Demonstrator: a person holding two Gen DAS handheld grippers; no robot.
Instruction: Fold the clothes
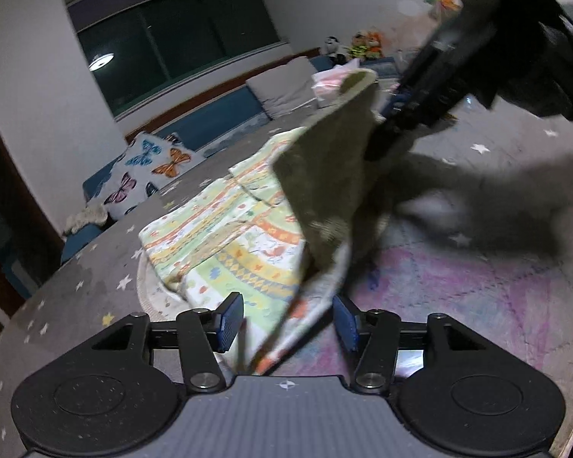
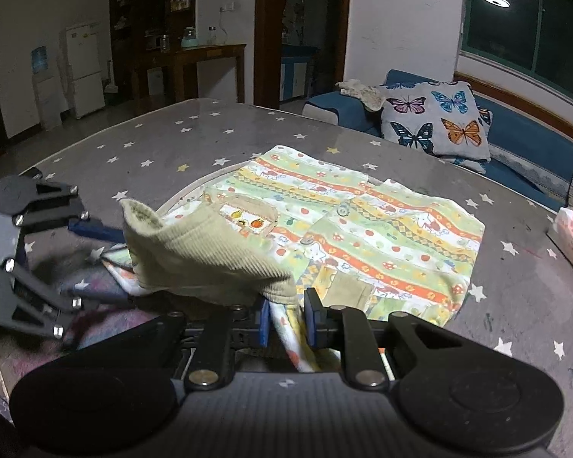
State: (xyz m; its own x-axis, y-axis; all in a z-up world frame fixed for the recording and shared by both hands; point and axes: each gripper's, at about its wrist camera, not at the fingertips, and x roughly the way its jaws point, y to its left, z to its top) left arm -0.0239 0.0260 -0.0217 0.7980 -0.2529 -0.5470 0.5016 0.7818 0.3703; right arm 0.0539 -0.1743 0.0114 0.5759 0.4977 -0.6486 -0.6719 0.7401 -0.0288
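Observation:
A child's shirt (image 2: 382,229), striped green, orange and yellow, lies spread on the grey star-print surface (image 2: 164,141). Its near corner is lifted, which shows an olive corduroy part (image 2: 210,255). My right gripper (image 2: 288,320) is shut on the lifted cloth's edge. In the left wrist view it (image 1: 386,129) holds the olive flap (image 1: 324,175) up at the upper right. My left gripper (image 1: 287,322) is open, and the hanging printed edge (image 1: 286,328) passes between its pads without being pressed. In the right wrist view it (image 2: 103,263) stands at the left, beside the olive flap.
A butterfly-print pillow (image 2: 435,122) leans on a blue sofa (image 2: 523,145) behind the surface. A pink tissue pack (image 2: 571,233) lies at the right edge. A pink-purple mat (image 1: 458,297) covers the near part. A grey cushion (image 1: 282,87) and soft toys (image 1: 366,44) sit farther back.

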